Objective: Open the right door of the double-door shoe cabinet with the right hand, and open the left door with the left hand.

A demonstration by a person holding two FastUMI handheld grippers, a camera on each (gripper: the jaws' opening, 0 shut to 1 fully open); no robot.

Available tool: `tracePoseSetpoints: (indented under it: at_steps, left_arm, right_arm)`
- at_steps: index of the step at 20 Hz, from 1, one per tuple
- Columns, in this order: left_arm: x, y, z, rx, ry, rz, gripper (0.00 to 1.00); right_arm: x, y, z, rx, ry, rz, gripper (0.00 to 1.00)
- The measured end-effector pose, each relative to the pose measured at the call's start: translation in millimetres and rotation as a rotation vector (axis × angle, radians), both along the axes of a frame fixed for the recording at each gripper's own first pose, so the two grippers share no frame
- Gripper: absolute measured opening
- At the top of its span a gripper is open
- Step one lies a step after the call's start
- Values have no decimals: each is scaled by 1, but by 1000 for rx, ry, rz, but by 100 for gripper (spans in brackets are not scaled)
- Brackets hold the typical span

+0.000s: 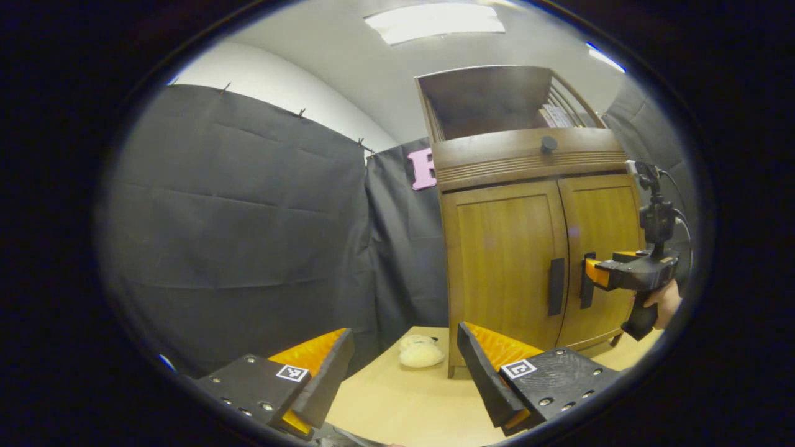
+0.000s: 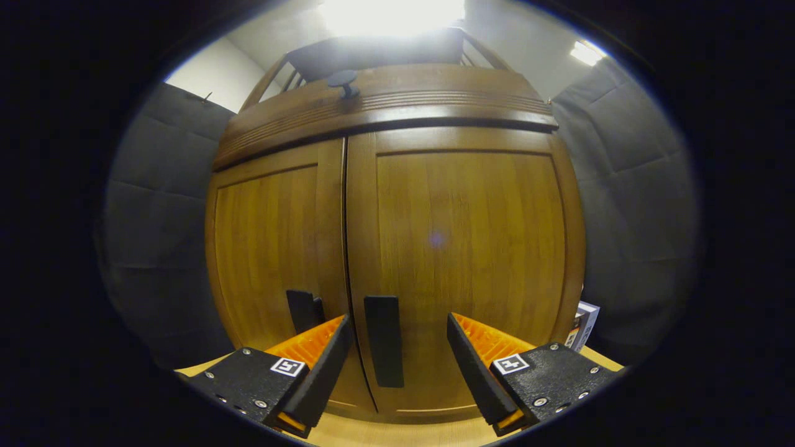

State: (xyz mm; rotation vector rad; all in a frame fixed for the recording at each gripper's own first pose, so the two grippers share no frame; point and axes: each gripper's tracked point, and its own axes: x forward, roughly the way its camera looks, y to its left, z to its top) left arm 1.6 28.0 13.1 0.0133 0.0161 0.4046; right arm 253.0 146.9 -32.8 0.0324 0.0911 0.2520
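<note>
The wooden shoe cabinet [image 1: 503, 248] stands on the table with both doors closed. In the right gripper view the right door [image 2: 466, 248] is close in front. Its dark vertical handle [image 2: 383, 340] lies between the spread fingers of my right gripper [image 2: 397, 338], which is open and not pressing on it. The left door [image 2: 273, 248] has its handle [image 2: 304, 310] just beside. In the left gripper view my left gripper [image 1: 404, 351] is open and empty, well back from the left door's handle [image 1: 556, 287]. The right gripper [image 1: 599, 266], held by a hand [image 1: 664, 301], sits at the right handle [image 1: 587, 280].
A pale fluffy object [image 1: 421, 352] lies on the light wooden table [image 1: 397, 403] beside the cabinet's left foot. A small box [image 2: 584, 323] stands at the cabinet's right side. A round knob [image 1: 548, 144] sits on the panel above the doors. Black cloth walls surround the booth.
</note>
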Motion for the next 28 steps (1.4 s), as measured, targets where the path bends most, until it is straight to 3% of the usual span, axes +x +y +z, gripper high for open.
tracePoseSetpoints:
  at_steps: [5, 14, 16, 28]
  left_arm:
    - [-5, 1, 4, 5, 13, 35, 100]
    - [-7, 4, 0, -1, 12, 49, 100]
    - [-6, 4, -3, -10, 2, 38, 100]
    - [1, 2, -5, -12, -25, -35, 100]
  right_arm:
    - [17, 12, -21, -3, 56, 11, 84]
    - [27, 24, -44, 2, 122, 16, 34]
    - [25, 24, -44, 4, 133, 29, 28]
    - [-21, 8, -36, 15, 148, 56, 26]
